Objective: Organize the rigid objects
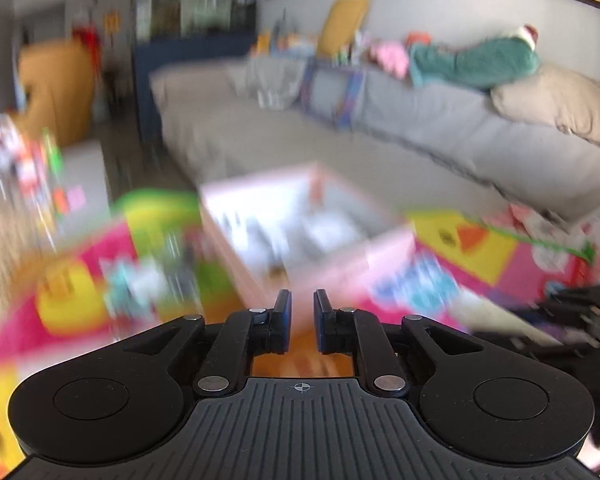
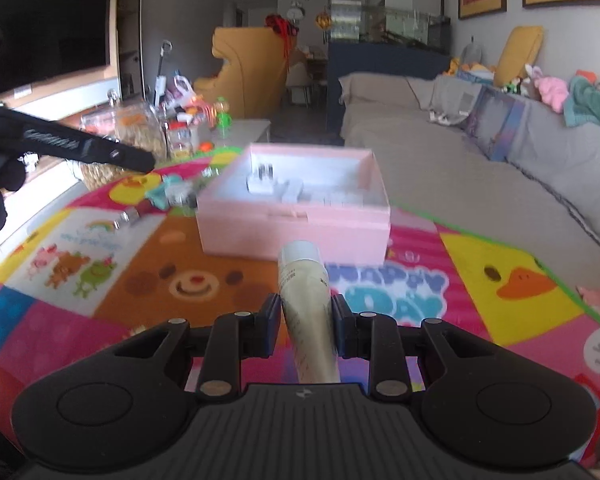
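Note:
A pink open box (image 2: 296, 220) stands on the colourful play mat (image 2: 100, 264) and holds several small white items (image 2: 276, 190). My right gripper (image 2: 306, 312) is shut on a cream tube with a white cap (image 2: 304, 280), held above the mat just in front of the box. Small loose items (image 2: 168, 196) lie on the mat left of the box. In the blurred left wrist view the box (image 1: 300, 224) is ahead of my left gripper (image 1: 302, 314), whose fingers stand a little apart with nothing between them. The left gripper also shows in the right wrist view (image 2: 80, 146).
A grey sofa (image 2: 440, 168) runs along the right side of the mat. A low table with jars and toys (image 2: 172, 128) stands at the back left. A yellow armchair (image 2: 244, 68) is behind it.

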A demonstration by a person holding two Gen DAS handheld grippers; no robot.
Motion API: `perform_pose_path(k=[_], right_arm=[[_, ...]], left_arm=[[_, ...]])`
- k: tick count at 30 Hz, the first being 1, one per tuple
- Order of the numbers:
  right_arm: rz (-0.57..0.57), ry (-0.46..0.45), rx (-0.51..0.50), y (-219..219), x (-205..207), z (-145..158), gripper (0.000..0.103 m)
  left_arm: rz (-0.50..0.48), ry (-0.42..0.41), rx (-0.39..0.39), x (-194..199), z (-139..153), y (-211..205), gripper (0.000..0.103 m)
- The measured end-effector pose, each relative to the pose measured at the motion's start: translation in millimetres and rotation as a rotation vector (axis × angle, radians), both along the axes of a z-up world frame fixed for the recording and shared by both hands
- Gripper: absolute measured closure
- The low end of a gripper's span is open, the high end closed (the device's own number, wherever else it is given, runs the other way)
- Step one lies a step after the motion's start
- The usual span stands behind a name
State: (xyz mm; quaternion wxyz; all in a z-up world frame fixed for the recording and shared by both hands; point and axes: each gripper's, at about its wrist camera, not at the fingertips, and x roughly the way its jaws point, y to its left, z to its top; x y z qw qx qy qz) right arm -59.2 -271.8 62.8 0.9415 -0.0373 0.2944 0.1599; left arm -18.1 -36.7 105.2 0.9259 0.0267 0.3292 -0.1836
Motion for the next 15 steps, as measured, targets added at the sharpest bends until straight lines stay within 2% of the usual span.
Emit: perform_pose_path(k=[2, 5, 10, 12, 13, 14, 15], right_arm=[[-0.003, 0.044, -0.002, 2.5, 4.4, -12.2, 0.077], [0.001, 0.071, -0.003, 7.0, 7.9, -21.6, 0.077], [0.024, 0.078, -0.023, 19.2, 7.6, -26.0, 0.076], [0.031, 0.075, -0.055, 24.1, 4.2, -27.5, 0.071], [0.033, 0.074, -0.069, 25.6, 2.9, -28.4, 0.064], [0.032, 0.072, -0.081, 25.9, 1.4, -28.6, 0.059], [0.031, 0.073, -0.09, 26.6, 1.5, -29.6, 0.058]], left_arm=[[-0.014, 0.105, 0.01, -10.2, -23.1, 4.3, 0.09], [-0.026, 0.179, 0.034, -30.8, -43.7, 3.6, 0.09], [-0.037, 0.19, 0.13, -44.3, -69.0, -11.9, 0.087], [-0.038, 0.174, 0.129, -47.9, -69.6, -13.4, 0.087], [-0.038, 0.177, 0.123, -46.9, -70.9, -14.5, 0.085], [-0.036, 0.181, 0.124, -46.0, -72.0, -16.1, 0.081], [-0.035, 0.211, 0.136, -43.0, -76.4, -19.5, 0.074]])
